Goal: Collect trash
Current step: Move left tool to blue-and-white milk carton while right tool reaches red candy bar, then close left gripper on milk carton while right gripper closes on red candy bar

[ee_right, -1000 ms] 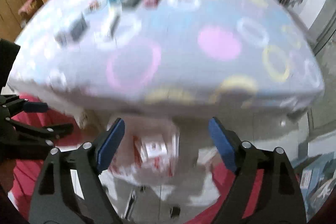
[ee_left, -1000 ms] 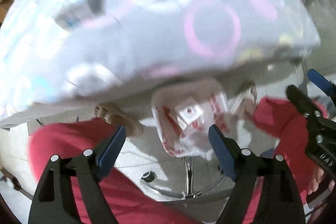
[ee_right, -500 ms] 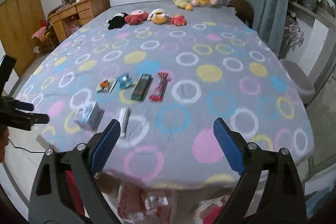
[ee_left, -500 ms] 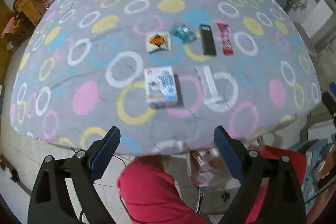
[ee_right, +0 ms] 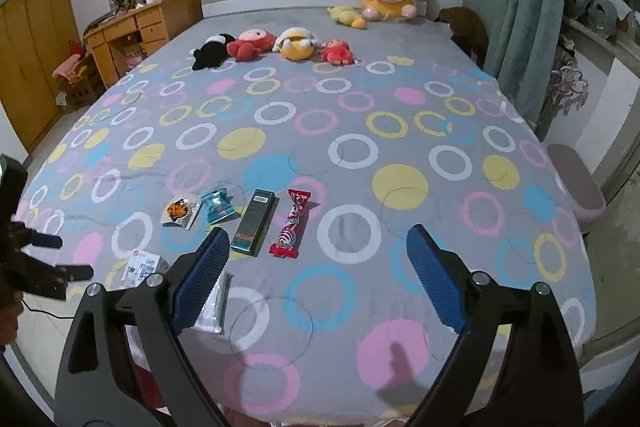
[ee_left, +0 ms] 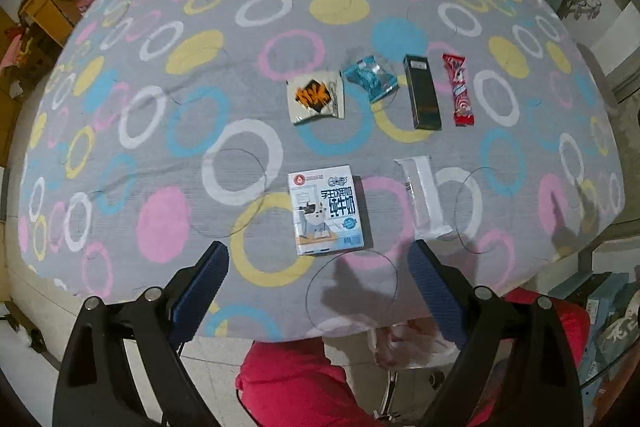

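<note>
Both grippers, left (ee_left: 316, 287) and right (ee_right: 314, 277), hover fingers spread wide above the bed's (ee_right: 460, 211) near edge, gripping nothing.

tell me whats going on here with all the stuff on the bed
A person holds two grippers over the bed, collecting trash. Both the left gripper and the right gripper are open and empty. A milk carton, clear wrapper, dark box, red wrapper and two small packets lie untouched.

Right gripper (ee_right: 316, 279) jaws wide apart above bed (ee_right: 400, 115); dark box (ee_right: 253, 225) beside red wrapper (ee_right: 291, 223); plush toys (ee_right: 276, 47) far end.
</note>
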Demonstrator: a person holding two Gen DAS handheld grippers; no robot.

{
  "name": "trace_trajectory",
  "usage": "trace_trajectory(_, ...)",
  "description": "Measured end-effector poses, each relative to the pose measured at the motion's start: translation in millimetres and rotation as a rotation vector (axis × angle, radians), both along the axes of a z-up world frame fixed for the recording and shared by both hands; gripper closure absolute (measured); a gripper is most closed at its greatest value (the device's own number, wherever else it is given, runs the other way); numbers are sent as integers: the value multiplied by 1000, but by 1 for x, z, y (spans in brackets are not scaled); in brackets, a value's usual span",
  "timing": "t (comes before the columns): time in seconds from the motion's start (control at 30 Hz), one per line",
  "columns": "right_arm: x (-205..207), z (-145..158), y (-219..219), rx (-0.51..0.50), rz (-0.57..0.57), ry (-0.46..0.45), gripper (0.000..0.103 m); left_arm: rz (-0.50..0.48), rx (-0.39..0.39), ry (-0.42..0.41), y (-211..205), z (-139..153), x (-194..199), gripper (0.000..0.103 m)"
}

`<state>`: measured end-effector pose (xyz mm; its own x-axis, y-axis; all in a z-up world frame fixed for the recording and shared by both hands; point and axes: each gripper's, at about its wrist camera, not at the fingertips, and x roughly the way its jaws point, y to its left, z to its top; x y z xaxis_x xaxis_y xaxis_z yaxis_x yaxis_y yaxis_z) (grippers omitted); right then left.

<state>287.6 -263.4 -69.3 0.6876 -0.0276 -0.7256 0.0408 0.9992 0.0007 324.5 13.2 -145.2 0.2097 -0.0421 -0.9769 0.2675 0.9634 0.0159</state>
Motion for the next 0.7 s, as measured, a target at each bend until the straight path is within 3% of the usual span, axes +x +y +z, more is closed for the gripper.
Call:
trace_trajectory(0.27, 49, -41, -2, -2, -7, 80, 15, -13, 20, 46, -9, -41, 24, 14)
trace_trajectory(0.7, 123, -146, -8, 18, -45, 264, 15, 13, 54, 140, -4, -111, 53, 14)
